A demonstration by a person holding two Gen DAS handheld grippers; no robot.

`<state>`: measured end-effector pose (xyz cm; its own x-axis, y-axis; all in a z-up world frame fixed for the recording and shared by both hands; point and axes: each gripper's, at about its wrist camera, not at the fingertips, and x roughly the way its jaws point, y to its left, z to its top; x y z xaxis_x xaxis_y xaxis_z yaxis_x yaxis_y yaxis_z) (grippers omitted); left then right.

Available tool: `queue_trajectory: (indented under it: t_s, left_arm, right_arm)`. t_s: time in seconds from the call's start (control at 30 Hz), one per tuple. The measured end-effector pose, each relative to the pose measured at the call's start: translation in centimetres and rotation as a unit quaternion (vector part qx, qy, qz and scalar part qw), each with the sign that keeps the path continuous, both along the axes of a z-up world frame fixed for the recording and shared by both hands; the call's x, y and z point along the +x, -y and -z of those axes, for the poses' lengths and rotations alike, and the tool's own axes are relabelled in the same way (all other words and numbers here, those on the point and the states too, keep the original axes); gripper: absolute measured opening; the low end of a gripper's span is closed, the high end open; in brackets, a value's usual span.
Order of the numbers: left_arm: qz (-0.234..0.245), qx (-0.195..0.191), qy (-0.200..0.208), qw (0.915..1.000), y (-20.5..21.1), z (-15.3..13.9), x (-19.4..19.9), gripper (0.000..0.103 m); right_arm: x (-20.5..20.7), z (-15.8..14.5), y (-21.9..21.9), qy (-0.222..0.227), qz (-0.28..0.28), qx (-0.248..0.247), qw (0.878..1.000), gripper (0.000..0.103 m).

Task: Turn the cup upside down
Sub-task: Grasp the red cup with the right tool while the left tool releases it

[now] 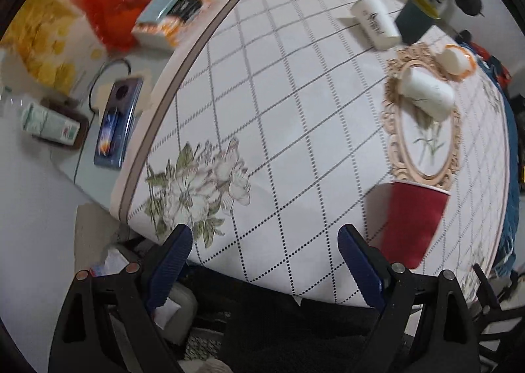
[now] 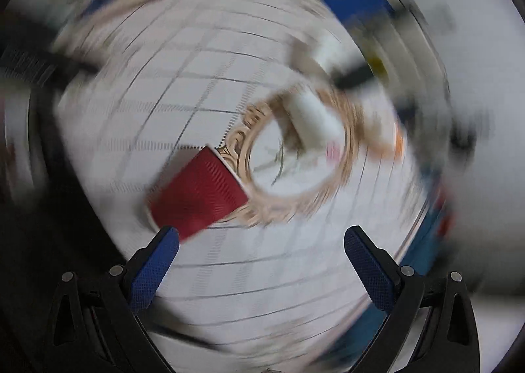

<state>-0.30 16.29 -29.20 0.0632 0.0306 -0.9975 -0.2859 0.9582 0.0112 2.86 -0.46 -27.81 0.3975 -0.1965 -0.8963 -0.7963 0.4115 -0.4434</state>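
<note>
Both grippers, left (image 1: 265, 241) and right (image 2: 262, 243), gape wide, holding nothing. Beyond them the red cup (image 1: 411, 222) stands on the tablecloth (image 1: 279, 84). Spin blur smears the right view, hiding detail.

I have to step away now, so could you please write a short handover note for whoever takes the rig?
Left gripper: open, empty, near the table's edge.
Right gripper: open, empty, above the table; its view is motion-blurred.
Red paper cup: on the floral tablecloth beside the ornate oval print, rim up as far as I can tell, not gripped.
Done: nothing yet.
Left: grasp the red cup, turn it over, set it rim down.
</note>
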Motion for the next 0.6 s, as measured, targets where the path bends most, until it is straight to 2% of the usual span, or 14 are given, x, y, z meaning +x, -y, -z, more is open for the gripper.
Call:
queue_trajectory:
  t_s: [0.07,0.13,0.17,0.2,0.23,0.27,0.3,0.37,0.4,0.43,0.47,0.5,0.53,0.6]
  left_arm:
    - [-0.016,-0.004,-0.012,0.9998,-0.1,1.2,-0.2,0.091]
    - [-0.030,-0.002,-0.021,0.9993,0.1,2.0,-0.4,0.091]
    - [-0.037,-0.002,-0.024,0.9990,0.2,2.4,-0.5,0.091]
    - [-0.045,-0.002,-0.027,0.9986,0.2,2.8,-0.7,0.091]
    - [-0.057,-0.003,-0.031,0.9979,0.2,3.3,-0.9,0.091]
    - [-0.066,-0.003,-0.034,0.9972,0.2,3.6,-1.0,0.091]
    - [-0.077,-0.002,-0.038,0.9963,0.3,4.0,-1.2,0.091]
    - [-0.098,-0.002,-0.045,0.9942,0.2,4.8,-1.5,0.091]
    - [-0.108,0.000,-0.048,0.9930,0.3,5.2,-1.7,0.091]
    - [-0.119,0.000,-0.052,0.9915,0.3,5.6,-1.9,0.091]
    - [-0.127,0.000,-0.055,0.9904,0.3,6.0,-2.1,0.091]
    - [-0.135,-0.001,-0.058,0.9891,0.3,6.3,-2.3,0.091]
    - [-0.143,-0.001,-0.061,0.9879,0.4,6.7,-2.4,0.091]
    - [-0.151,-0.006,-0.066,0.9864,0.6,7.3,-2.8,0.091]
  right_arm:
    - [-1.1,0.8,-1.1,0.014,-0.111,-0.048,0.993,0.102]
    - [-3.0,2.0,-1.6,0.031,-0.256,-0.101,0.961,0.102]
    - [-4.0,2.7,-1.6,0.040,-0.324,-0.128,0.936,0.102]
    - [-5.2,3.7,-1.0,0.051,-0.413,-0.163,0.894,0.102]
    - [-5.8,4.3,-0.6,0.056,-0.456,-0.178,0.870,0.102]
    - [-6.6,5.1,0.0,0.061,-0.513,-0.197,0.833,0.102]
    - [-7.1,6.0,1.0,0.064,-0.570,-0.217,0.790,0.102]
    - [-7.6,7.8,2.6,0.069,-0.646,-0.245,0.720,0.101]
    - [-7.5,8.9,3.9,0.072,-0.691,-0.262,0.670,0.098]
    - [-7.6,9.7,4.6,0.076,-0.717,-0.272,0.637,0.095]
    - [-7.7,10.4,5.1,0.080,-0.734,-0.278,0.615,0.095]
    - [-7.3,11.3,5.9,0.081,-0.760,-0.287,0.577,0.095]
    - [-7.3,11.9,6.5,0.081,-0.776,-0.290,0.555,0.095]
    - [-7.3,13.0,7.0,0.081,-0.795,-0.296,0.524,0.095]
